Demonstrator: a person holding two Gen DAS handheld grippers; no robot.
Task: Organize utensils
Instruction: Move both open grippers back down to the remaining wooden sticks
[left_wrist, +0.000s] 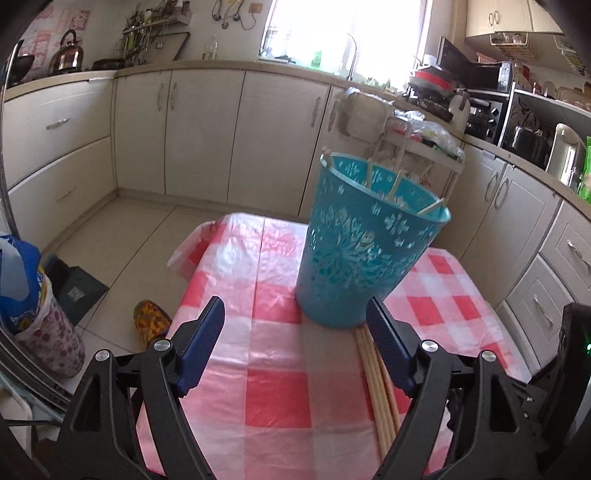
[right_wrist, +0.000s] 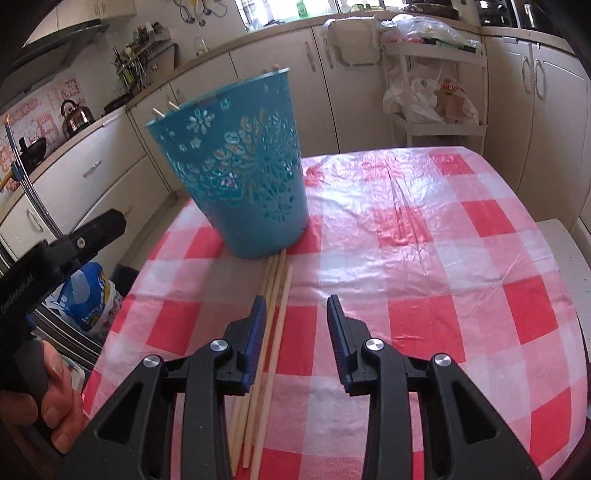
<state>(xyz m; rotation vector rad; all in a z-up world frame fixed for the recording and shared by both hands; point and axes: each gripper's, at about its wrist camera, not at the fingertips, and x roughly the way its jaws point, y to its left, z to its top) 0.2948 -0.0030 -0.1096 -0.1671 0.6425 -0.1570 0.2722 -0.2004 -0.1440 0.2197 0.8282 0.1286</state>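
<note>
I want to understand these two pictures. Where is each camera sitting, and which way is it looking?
Left wrist: on the left gripper, looking down at the teal basket and chopsticks; its open fingers show.
Right wrist: on the right gripper, facing the same basket; open fingers, plus the left hand.
Shared: basket, chopsticks, checked tablecloth.

Teal basket (right_wrist: 243, 173) with cut-out flower pattern, pale wooden chopsticks (right_wrist: 273, 317), red-and-white checked tablecloth (right_wrist: 443, 277)
</note>
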